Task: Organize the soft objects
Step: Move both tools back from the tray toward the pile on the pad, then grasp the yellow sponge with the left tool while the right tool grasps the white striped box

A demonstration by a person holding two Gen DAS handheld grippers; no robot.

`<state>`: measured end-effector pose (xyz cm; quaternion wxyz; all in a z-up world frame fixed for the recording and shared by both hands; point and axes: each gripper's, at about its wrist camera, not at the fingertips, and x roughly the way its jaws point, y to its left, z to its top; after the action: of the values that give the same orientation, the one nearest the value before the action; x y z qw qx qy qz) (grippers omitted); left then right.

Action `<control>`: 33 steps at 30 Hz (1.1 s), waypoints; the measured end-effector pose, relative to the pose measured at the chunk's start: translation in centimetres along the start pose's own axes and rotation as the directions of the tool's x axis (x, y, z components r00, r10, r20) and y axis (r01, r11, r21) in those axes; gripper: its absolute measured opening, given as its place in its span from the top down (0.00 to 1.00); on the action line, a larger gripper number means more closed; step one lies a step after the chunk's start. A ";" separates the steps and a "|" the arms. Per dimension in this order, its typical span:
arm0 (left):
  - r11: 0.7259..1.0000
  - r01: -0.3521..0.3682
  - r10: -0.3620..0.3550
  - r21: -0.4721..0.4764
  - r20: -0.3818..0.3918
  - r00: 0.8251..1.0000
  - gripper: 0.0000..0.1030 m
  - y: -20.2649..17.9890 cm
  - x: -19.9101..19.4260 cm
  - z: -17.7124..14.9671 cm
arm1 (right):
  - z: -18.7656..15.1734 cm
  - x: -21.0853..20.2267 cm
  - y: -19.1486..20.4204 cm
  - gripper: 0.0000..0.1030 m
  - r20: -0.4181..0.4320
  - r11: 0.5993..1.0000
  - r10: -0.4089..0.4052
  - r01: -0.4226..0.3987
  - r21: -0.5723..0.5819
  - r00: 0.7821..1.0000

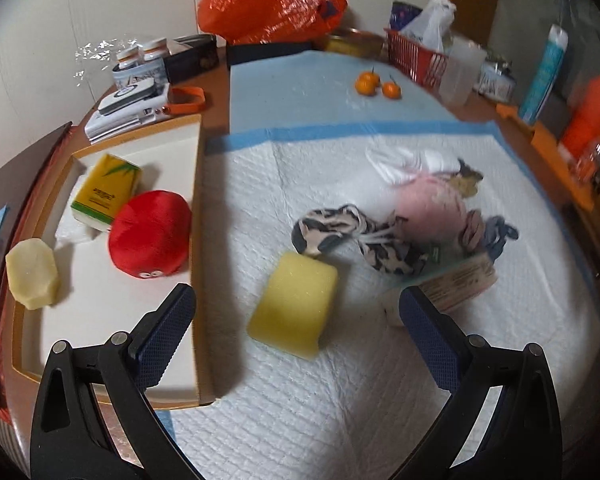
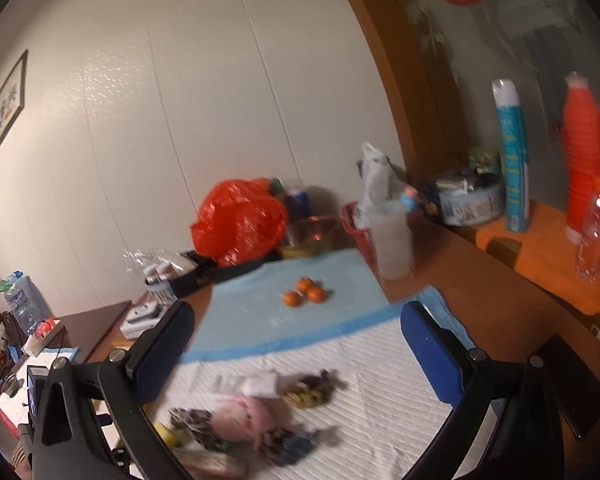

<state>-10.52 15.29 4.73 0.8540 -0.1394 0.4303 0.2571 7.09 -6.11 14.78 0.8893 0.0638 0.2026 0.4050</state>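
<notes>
Left gripper (image 1: 296, 304) gapes over yellow sponge (image 1: 294, 304); right gripper (image 2: 298, 318) gapes, seeing the wall.

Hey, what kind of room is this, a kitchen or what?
Probably a lived-in home, not clearly a kitchen: a cluttered wooden table against a panelled wall, with small oranges, a red plastic bag and a framed picture hanging nearby.

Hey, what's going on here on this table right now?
Someone is sorting soft things into a shallow box. A red plush, a tissue pack and a pale yellow sponge already lie in it. The left gripper is open above a yellow sponge on the white pad, near a pile of socks. The right gripper is open too, holding nothing.
</notes>
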 end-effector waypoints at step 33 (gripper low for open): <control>0.990 -0.017 0.032 -0.143 0.099 0.995 0.56 3.1 -6.0 -2.2 | -15.7 8.7 12.6 0.48 -0.638 0.666 0.116 -0.536 -0.519 0.762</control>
<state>-16.71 14.90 8.24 0.8594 -0.1815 0.3687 0.3043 -2.97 7.93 1.33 0.6579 -0.3464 0.2736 0.6101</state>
